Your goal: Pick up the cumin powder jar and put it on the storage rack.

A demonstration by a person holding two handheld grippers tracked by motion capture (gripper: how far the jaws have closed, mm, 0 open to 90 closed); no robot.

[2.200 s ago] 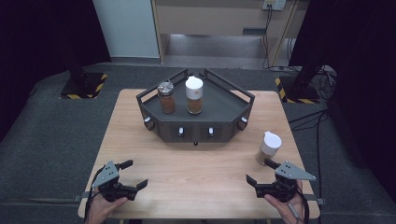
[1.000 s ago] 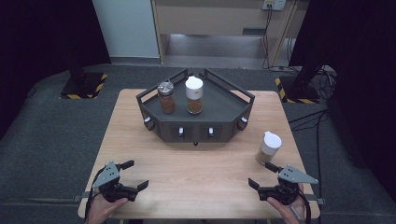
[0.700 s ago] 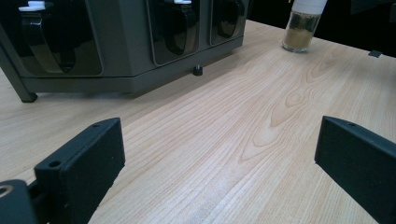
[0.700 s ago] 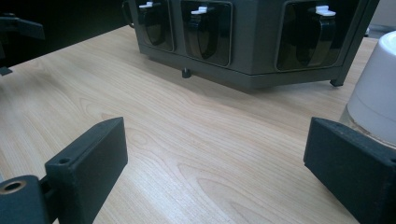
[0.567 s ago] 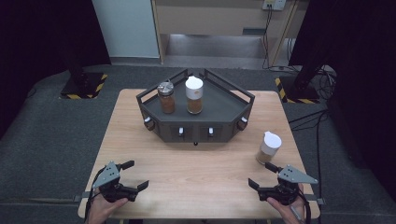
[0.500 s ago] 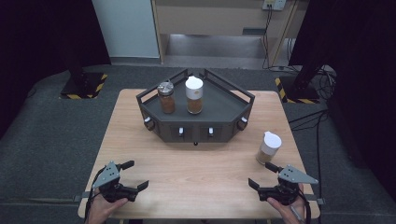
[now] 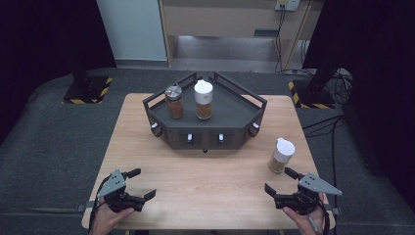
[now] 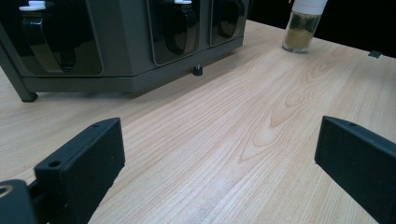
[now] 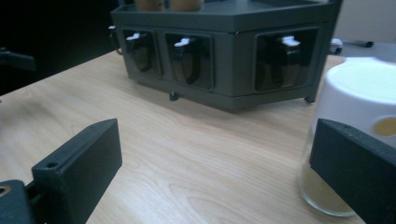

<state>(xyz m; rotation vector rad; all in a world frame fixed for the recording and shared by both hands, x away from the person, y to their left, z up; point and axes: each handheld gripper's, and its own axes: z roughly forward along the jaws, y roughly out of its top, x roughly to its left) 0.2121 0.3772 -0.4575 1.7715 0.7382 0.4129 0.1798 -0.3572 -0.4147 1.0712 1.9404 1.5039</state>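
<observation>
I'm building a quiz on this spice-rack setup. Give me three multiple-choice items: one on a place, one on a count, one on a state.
1. Where does the loose jar stand?
A. on the rack
B. on the table, right of the rack, ahead of the right gripper
C. between the left gripper's jaws

2. How many jars stand on top of the rack?
A. two
B. three
C. none

3. How do the right gripper jaws stand?
A. shut on the jar
B. shut on nothing
C. open, holding nothing

Answers:
1 B: the high view shows the jar on the bare table near the right gripper.
2 A: a silver-lidded jar and a white-lidded jar stand there.
3 C: its jaws are wide apart, having just been opening, and the jar sits beyond one of them, not between them.
</observation>
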